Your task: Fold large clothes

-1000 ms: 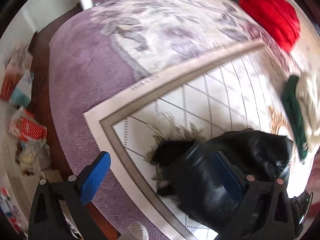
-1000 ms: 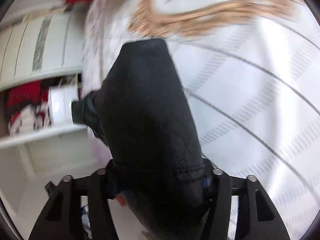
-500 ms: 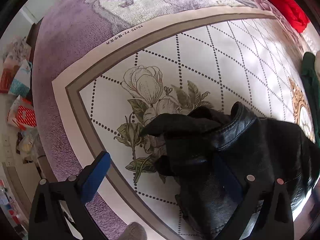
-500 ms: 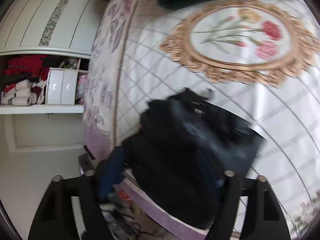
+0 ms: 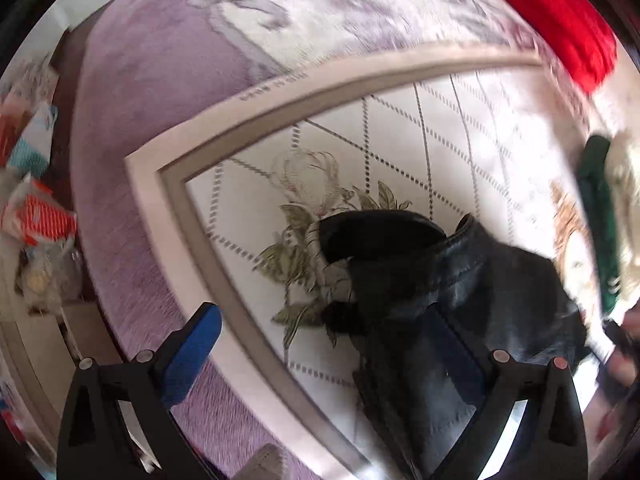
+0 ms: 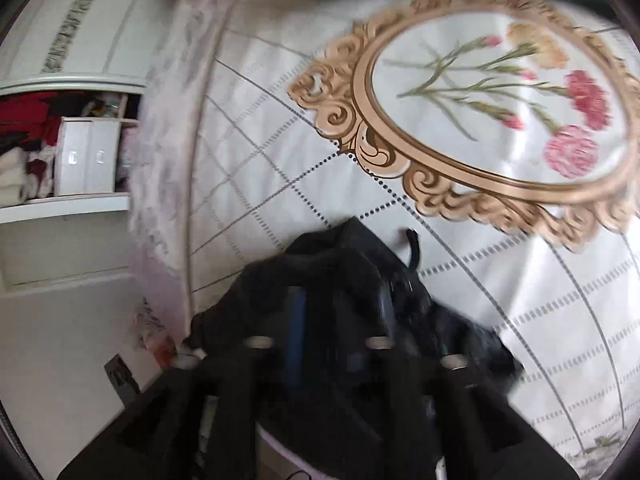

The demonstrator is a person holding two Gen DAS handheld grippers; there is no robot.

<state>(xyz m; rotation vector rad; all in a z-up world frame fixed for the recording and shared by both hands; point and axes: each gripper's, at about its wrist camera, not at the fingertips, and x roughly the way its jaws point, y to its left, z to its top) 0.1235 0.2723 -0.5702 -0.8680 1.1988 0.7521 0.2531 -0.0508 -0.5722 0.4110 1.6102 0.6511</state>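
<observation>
A black leather jacket (image 5: pixel 448 292) lies bunched on a white quilted bed cover (image 5: pixel 400 140) with a flower print. My left gripper (image 5: pixel 324 344) is open; its left blue pad (image 5: pixel 192 352) is over the cover's border, its right finger is over the jacket. In the right wrist view, motion-blurred, the jacket (image 6: pixel 344 268) covers my right gripper (image 6: pixel 336 320); the jaws stand narrow around the fabric.
A red garment (image 5: pixel 560 20) lies at the bed's far right, a green garment (image 5: pixel 600 216) at the right edge. The purple blanket (image 5: pixel 132 100) drops to the floor on the left, with bags (image 5: pixel 36 216) there. Shelves with clothes (image 6: pixel 60 148) stand left of the bed.
The jacket was lifted and swung, then came down bunched on the cover. The right gripper's jaws have come closer together around the fabric. The left gripper stayed open.
</observation>
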